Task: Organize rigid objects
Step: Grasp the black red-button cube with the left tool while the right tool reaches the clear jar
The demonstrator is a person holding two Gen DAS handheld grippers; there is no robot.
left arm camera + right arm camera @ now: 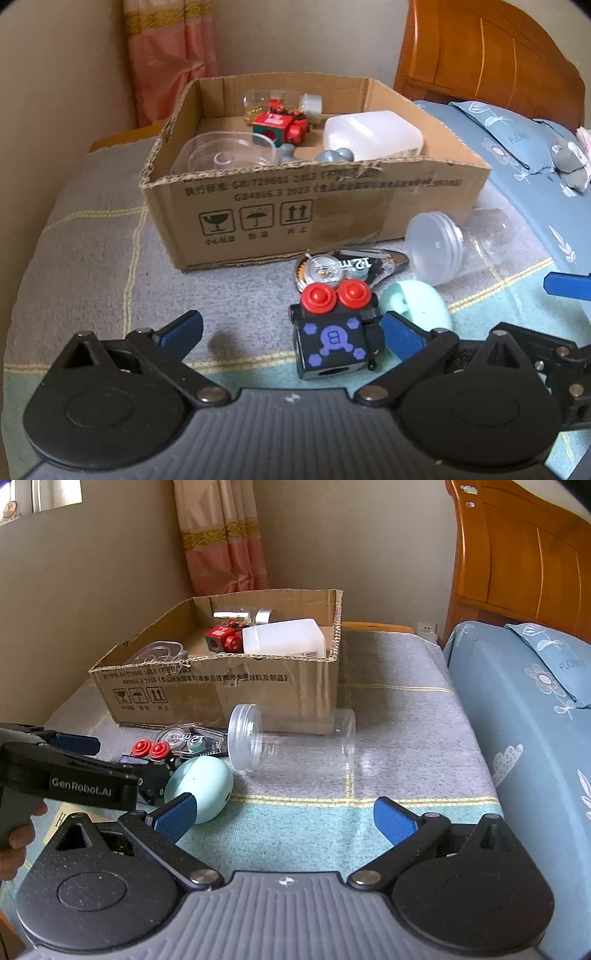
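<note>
Clutter waits on the grey checked blanket (399, 716) just before the open brown cardboard box (332, 206), handy for dropping in. The left gripper (291, 332), jaws spread, brackets the black cube toy with red knobs (334, 332), seemingly ready to pinch it. The right gripper (284, 818) hangs spread and empty near the mint egg-shaped case (203, 786) and the toppled clear plastic jar (291, 738).

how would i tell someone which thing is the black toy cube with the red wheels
Start at the cardboard box on the grey blanket; the loose items lie just in front of it. Nearest the left tongs, beside the mint egg-shaped case, is the black toy cube: the only one with two red wheels and a purple letter B.
</note>
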